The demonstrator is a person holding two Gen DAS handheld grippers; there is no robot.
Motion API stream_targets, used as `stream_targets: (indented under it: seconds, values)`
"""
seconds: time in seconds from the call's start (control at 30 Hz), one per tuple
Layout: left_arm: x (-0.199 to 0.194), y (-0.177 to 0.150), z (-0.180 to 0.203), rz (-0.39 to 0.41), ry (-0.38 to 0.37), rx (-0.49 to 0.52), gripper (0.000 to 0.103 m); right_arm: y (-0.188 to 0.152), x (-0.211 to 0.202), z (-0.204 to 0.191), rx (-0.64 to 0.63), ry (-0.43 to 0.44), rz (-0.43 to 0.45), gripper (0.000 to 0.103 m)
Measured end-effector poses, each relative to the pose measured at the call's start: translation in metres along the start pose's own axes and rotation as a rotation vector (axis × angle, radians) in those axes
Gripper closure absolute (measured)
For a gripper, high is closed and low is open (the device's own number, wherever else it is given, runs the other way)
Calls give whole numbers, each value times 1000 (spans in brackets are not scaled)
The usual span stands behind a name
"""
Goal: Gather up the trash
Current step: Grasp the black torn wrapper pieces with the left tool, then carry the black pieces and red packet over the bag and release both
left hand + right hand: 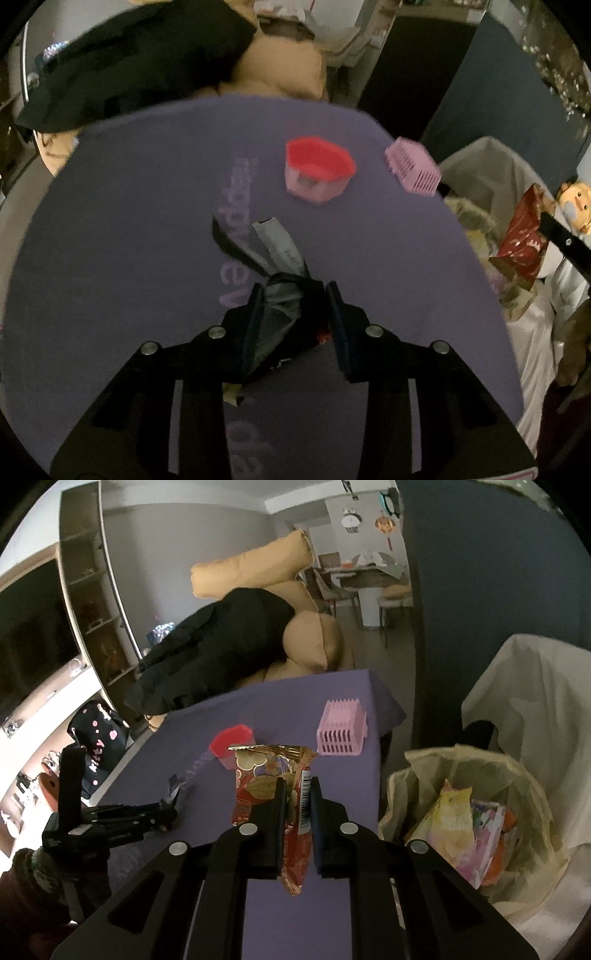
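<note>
Fingers: right gripper (297, 801) clamps red snack wrapper (273, 775), left gripper (293, 295) grips grey wrapper (277, 243). Next: swing right to bin (472, 812) at 3 o'clock, release.

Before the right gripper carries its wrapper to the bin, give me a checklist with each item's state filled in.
1. Right gripper shut on the red snack wrapper: ok.
2. Wrapper lifted clear of the purple table: cannot tell.
3. Trash bin open, liner folded over the rim, at the table's right: ok.
4. Room in the bin above the wrappers already inside: ok.
5. Pink basket out of the path to the bin: ok, it sits farther back.
6. Left gripper shut on the dark silver wrapper, away from the bin: ok.
</note>
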State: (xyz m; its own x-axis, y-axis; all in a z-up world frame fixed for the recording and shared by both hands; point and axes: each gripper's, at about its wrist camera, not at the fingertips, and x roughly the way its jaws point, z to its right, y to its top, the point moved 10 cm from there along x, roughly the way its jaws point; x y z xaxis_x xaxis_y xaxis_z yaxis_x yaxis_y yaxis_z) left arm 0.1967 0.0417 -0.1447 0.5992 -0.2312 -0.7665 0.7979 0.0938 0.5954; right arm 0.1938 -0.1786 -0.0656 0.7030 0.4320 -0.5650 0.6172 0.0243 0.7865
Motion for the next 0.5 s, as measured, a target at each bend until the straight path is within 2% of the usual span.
stream_targets:
  seconds: [0.33, 0.5]
  values:
    - [-106, 71, 34, 275, 23, 19, 71, 52, -43, -30, -132, 24, 135, 90]
    - [-137, 89, 63, 374, 40, 62, 70, 68, -63, -30, -179, 18, 184, 90]
